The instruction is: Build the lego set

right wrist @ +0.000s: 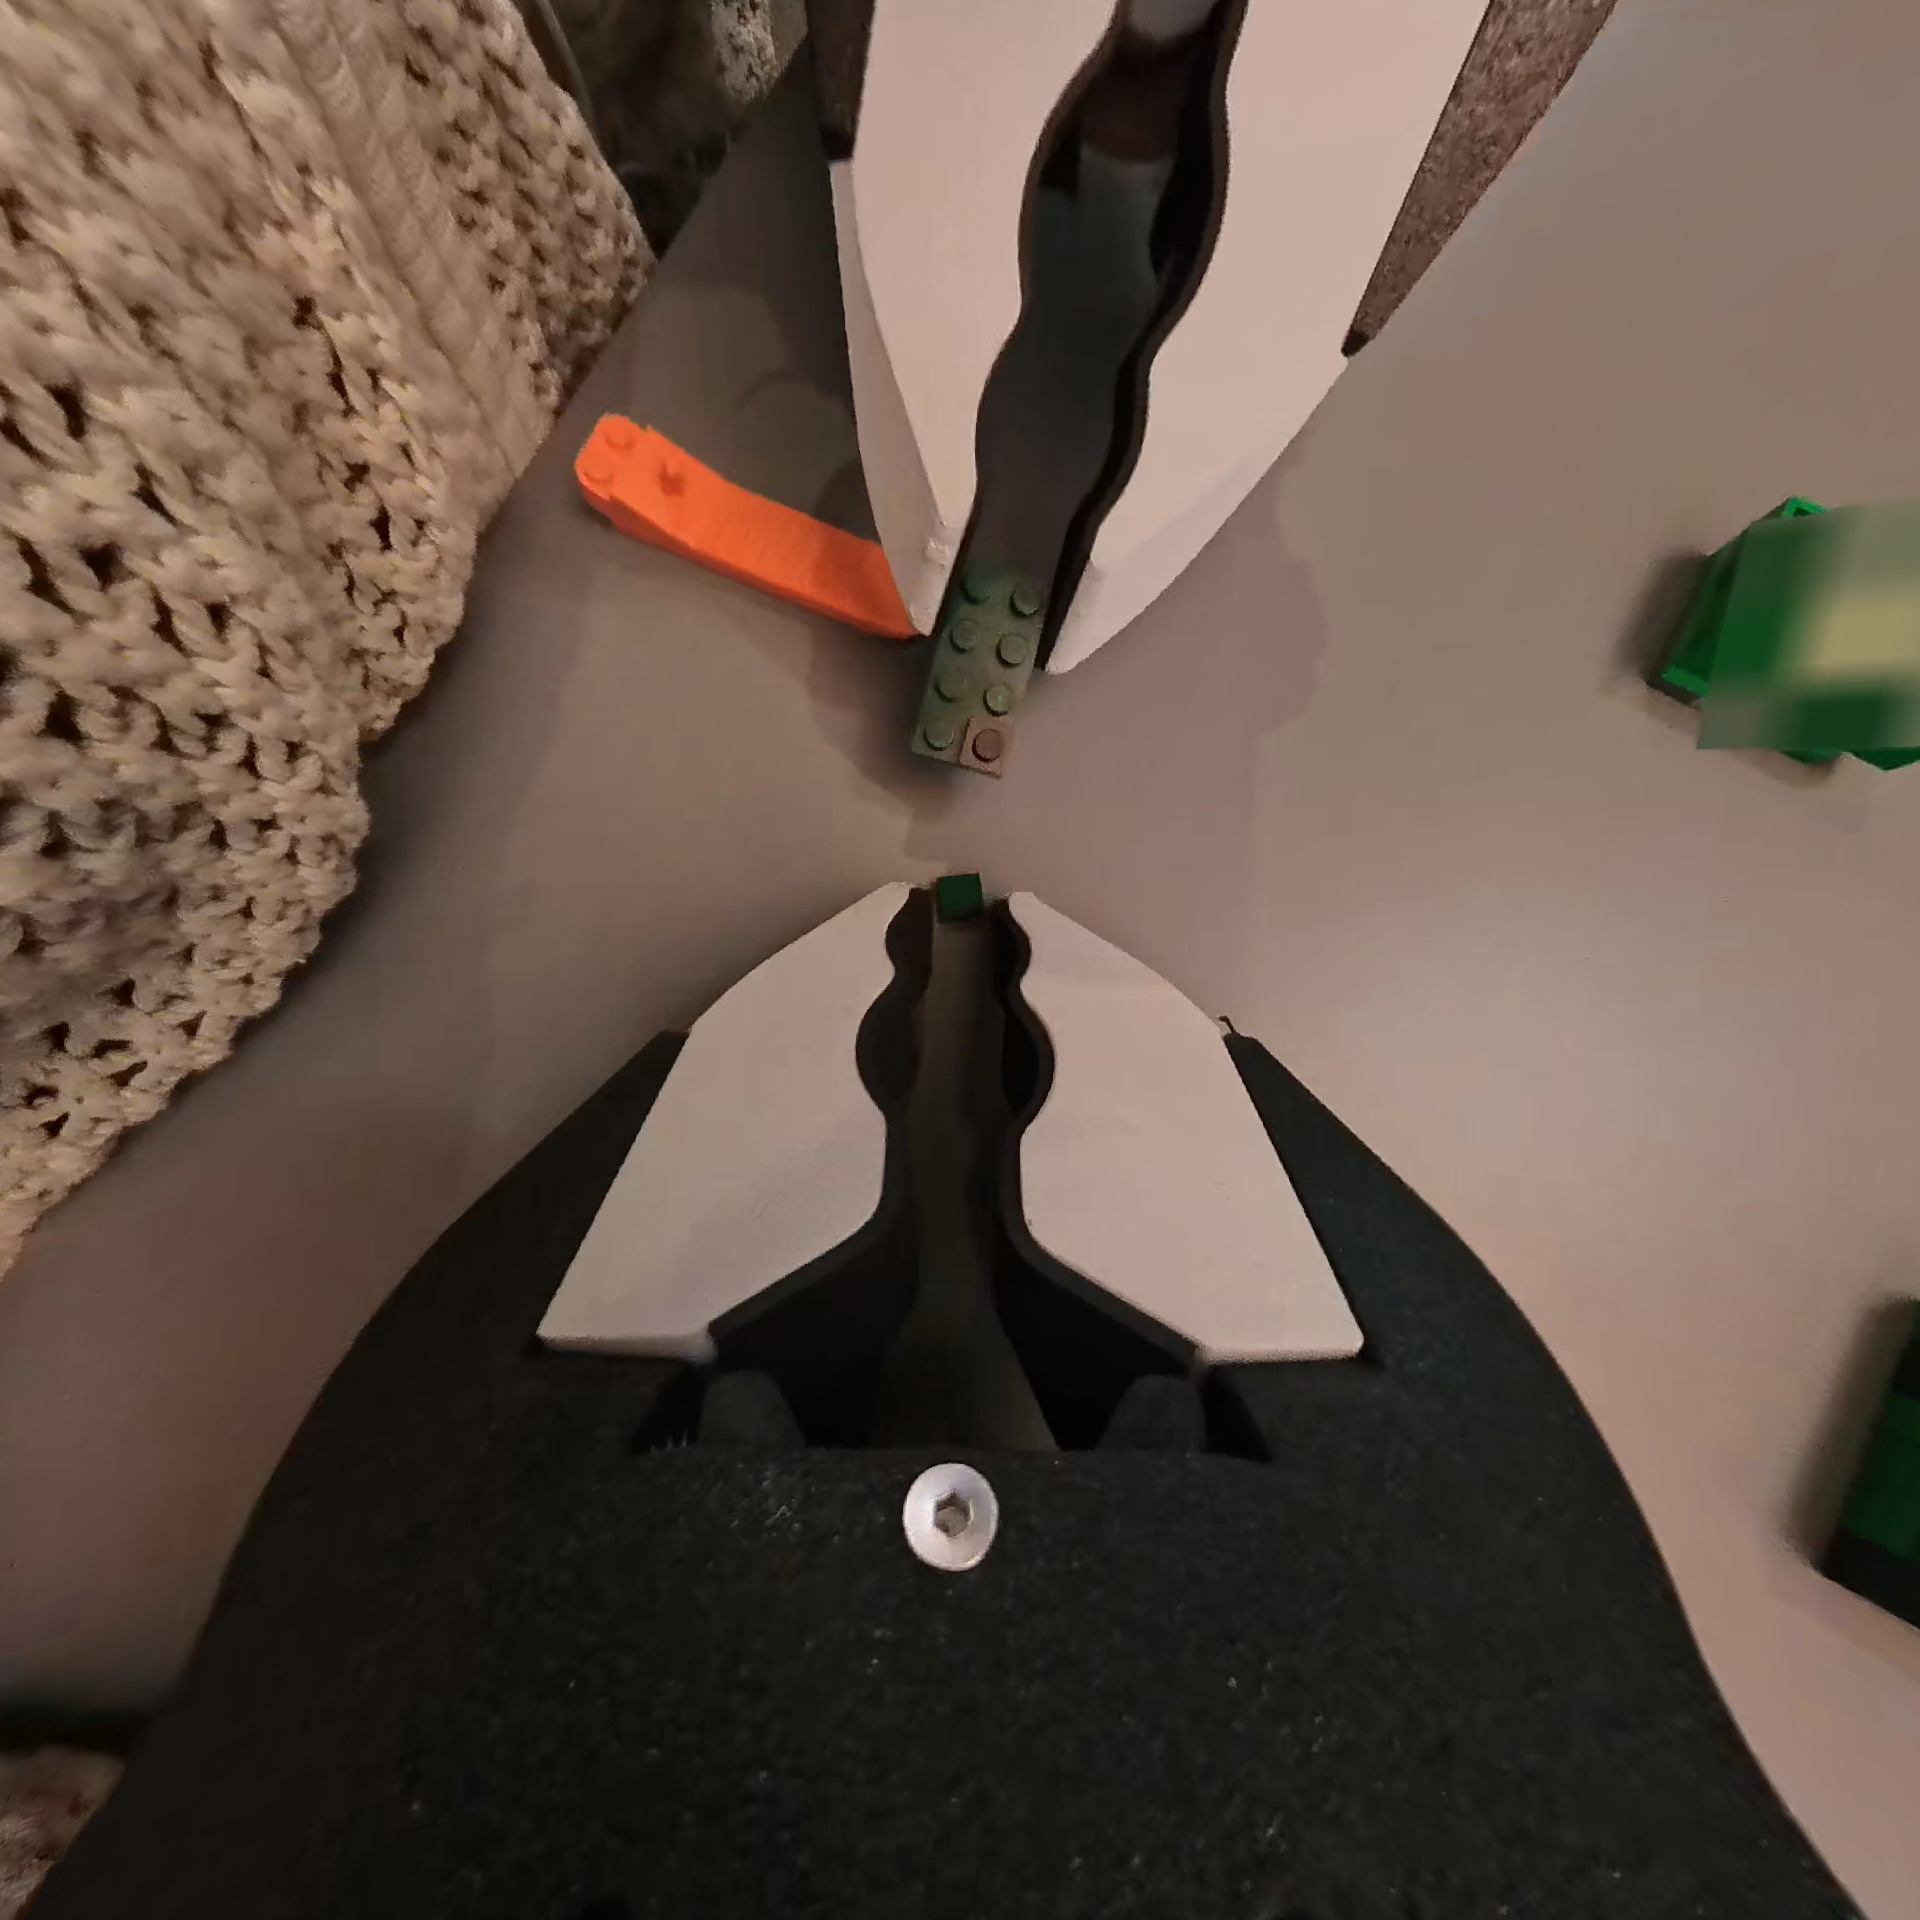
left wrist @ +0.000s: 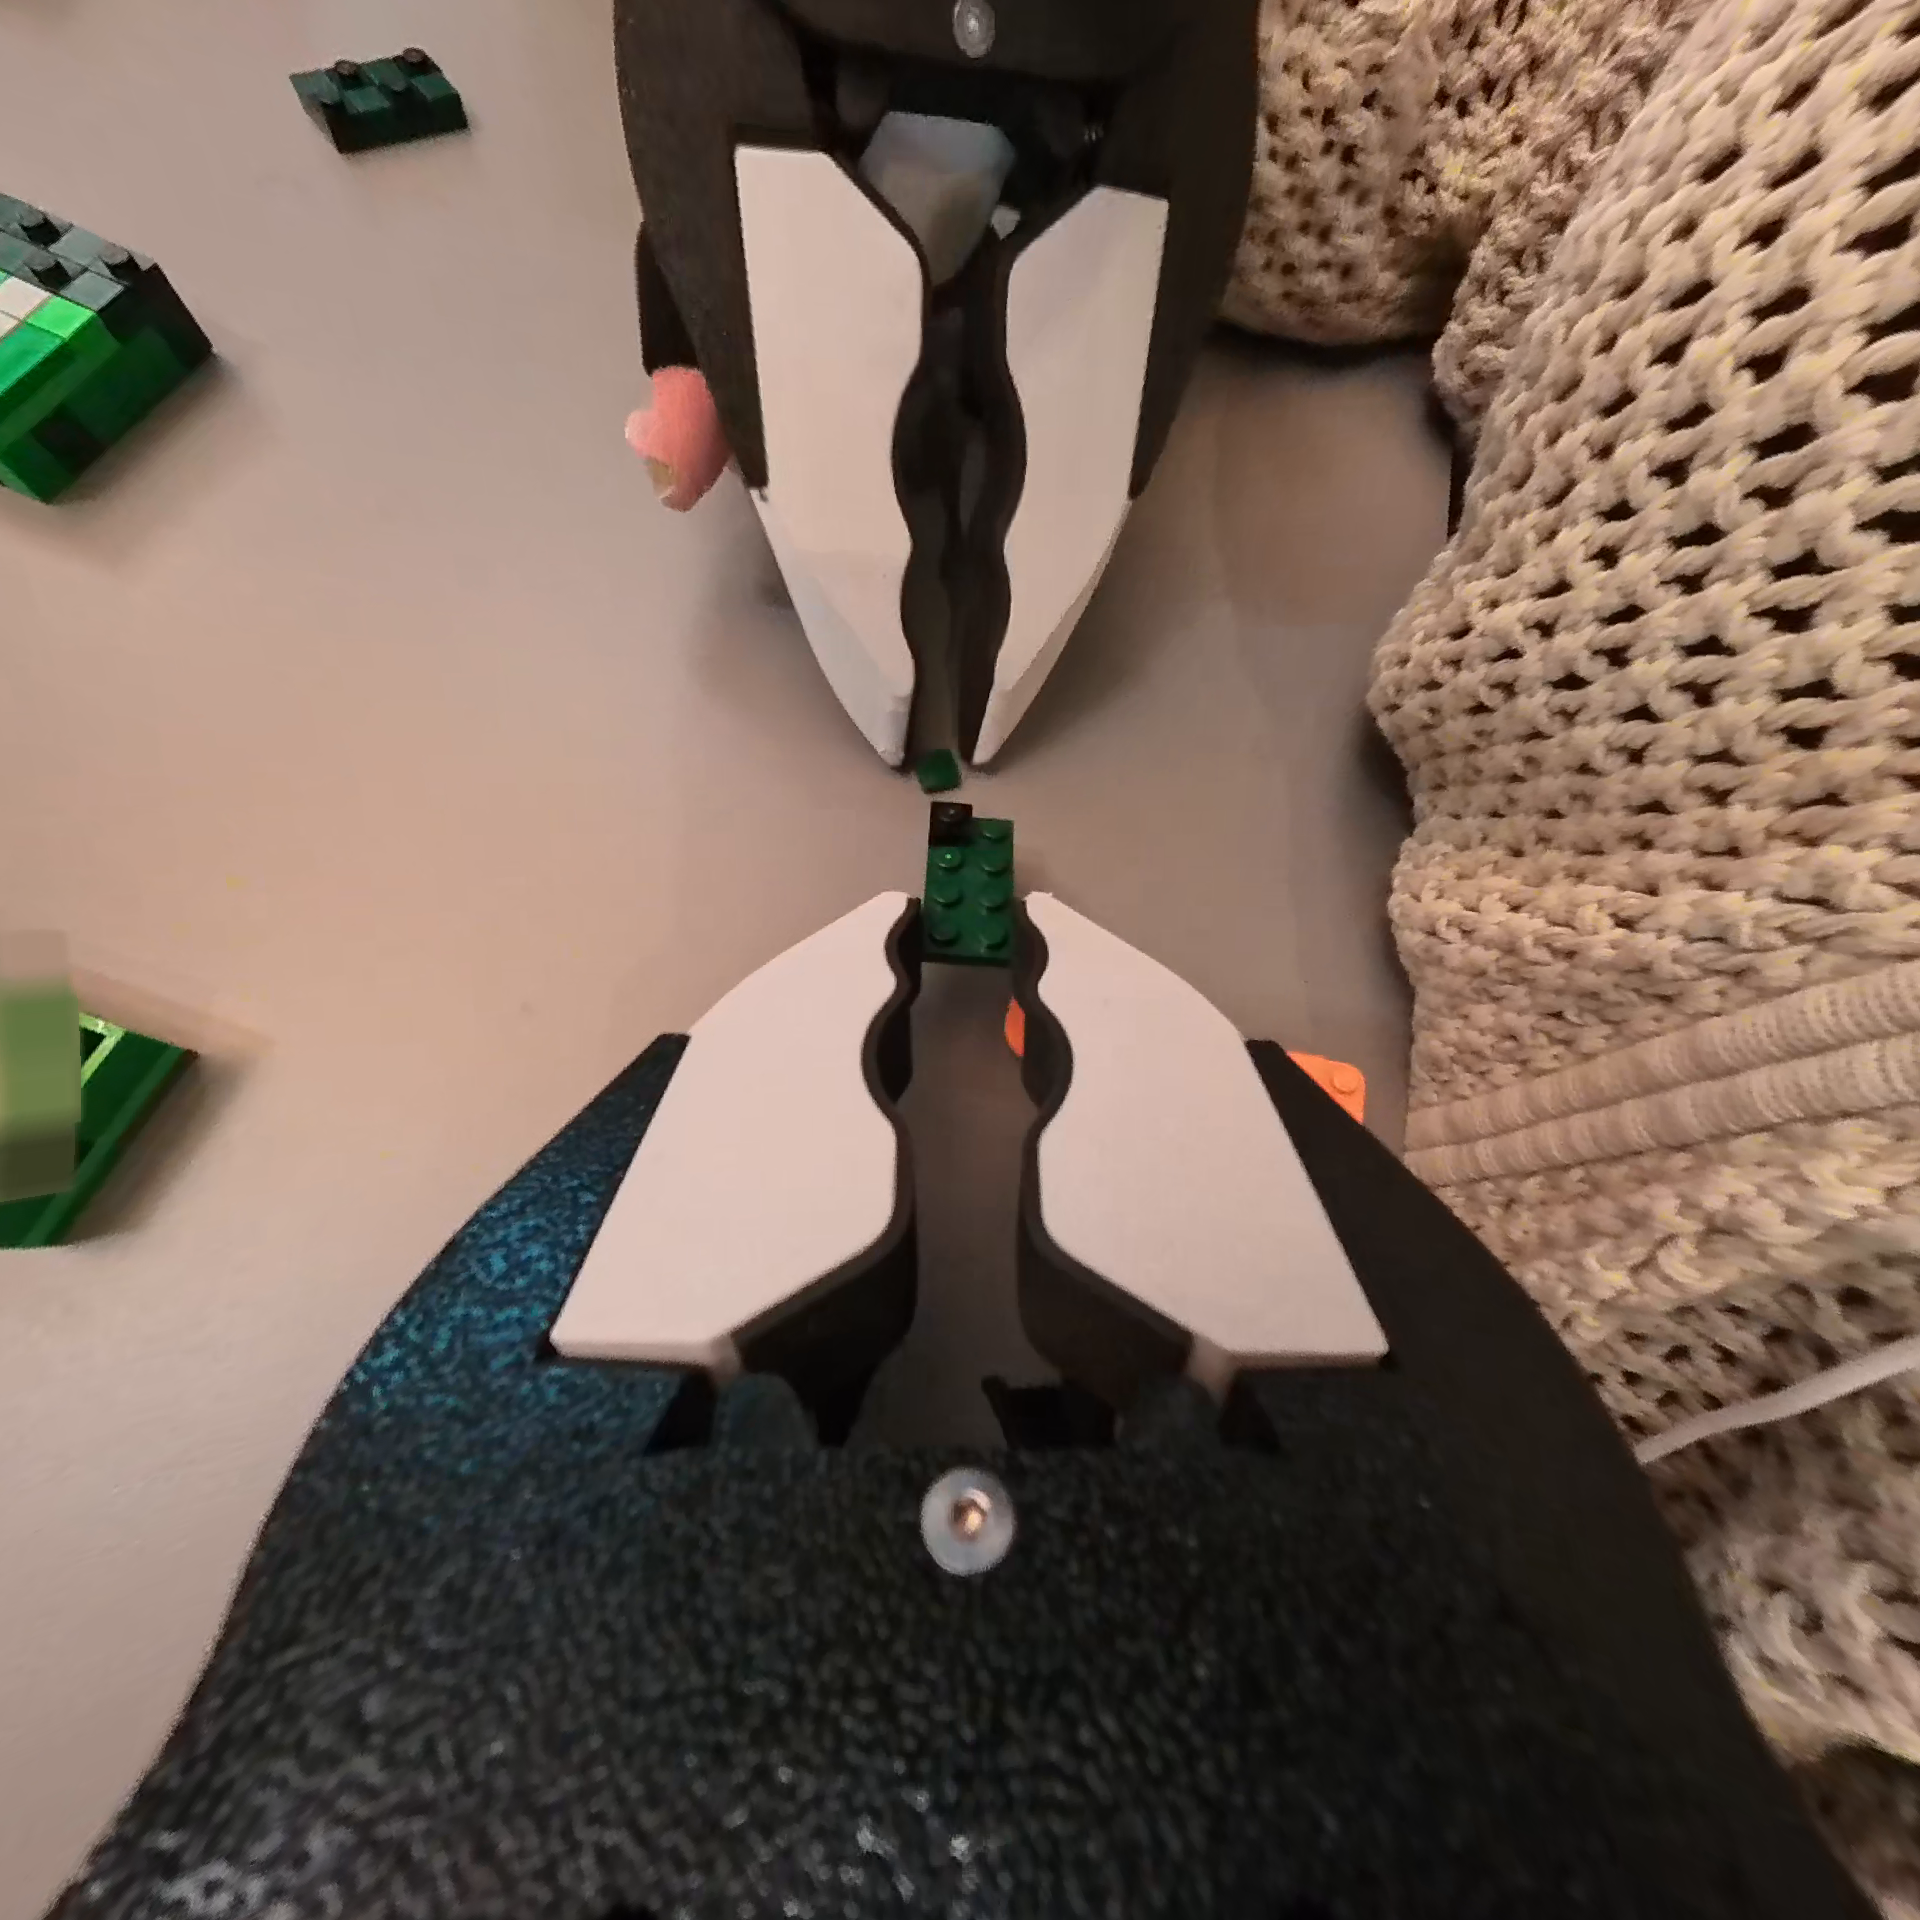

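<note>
Our left gripper (left wrist: 971,920) clamps a dark green plate (left wrist: 971,899); our right gripper (right wrist: 956,902) pinches a tiny green piece (right wrist: 957,896). Only the right wrist view shows the whole orange brick separator (right wrist: 727,530), upper left.

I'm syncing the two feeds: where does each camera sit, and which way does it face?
Left wrist view: on the left hand-held gripper, looking along its fingers at the dark green plate it holds.
Right wrist view: on the right hand-held gripper, holding a small green piece.
Shared: they face each other; both show the plate, the piece and the orange tool.
</note>
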`<state>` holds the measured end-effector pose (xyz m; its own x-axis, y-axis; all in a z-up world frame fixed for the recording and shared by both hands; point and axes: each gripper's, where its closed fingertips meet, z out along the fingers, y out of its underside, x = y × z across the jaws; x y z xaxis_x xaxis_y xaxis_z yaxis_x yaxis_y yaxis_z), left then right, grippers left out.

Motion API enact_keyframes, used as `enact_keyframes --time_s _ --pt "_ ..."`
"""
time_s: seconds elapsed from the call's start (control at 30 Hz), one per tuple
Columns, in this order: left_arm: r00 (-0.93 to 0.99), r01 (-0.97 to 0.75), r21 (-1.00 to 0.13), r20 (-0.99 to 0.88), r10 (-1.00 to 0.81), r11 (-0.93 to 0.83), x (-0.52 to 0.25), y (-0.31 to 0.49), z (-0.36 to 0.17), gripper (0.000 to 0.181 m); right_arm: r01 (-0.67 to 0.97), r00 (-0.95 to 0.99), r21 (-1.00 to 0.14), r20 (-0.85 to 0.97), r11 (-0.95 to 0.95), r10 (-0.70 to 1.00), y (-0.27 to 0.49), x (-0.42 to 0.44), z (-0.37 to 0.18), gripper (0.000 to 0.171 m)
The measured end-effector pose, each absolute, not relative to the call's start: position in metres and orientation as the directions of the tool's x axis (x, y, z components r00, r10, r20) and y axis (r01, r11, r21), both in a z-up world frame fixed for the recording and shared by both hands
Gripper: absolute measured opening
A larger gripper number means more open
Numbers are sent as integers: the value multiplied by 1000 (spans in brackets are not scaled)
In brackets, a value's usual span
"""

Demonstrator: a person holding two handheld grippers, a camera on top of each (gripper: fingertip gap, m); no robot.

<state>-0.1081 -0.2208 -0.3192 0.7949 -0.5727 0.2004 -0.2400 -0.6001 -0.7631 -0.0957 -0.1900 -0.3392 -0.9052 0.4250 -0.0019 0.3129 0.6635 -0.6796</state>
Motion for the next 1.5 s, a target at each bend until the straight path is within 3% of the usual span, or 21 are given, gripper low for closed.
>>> enact_keyframes --time_s 0.2,0.37,0.5,1.1,1.27,1.5 --pt "807 -211 -759 220 -548 -615 -110 -220 -323 16 344 -895 -690 -35 637 445 -190 -95 -339 7" --pt "818 -94 -763 306 -486 -639 -118 -219 -325 15 365 -849 -797 -73 481 524 -195 -107 -323 7" --pt "838 -55 -747 325 -438 -662 -124 -217 -328 15 355 -829 -819 -52 451 557 -200 -114 -319 7" --pt "867 -147 -738 224 -444 -659 -121 -218 -334 16 352 -814 -761 38 544 580 -208 -118 -332 7" --pt "859 -195 -743 185 -477 -640 -117 -219 -332 39 347 -813 -755 54 557 580 -209 -118 -333 7" --pt "867 -328 -703 41 -496 -632 -124 -218 -336 34 345 -810 -746 71 571 582 -212 -118 -332 7"
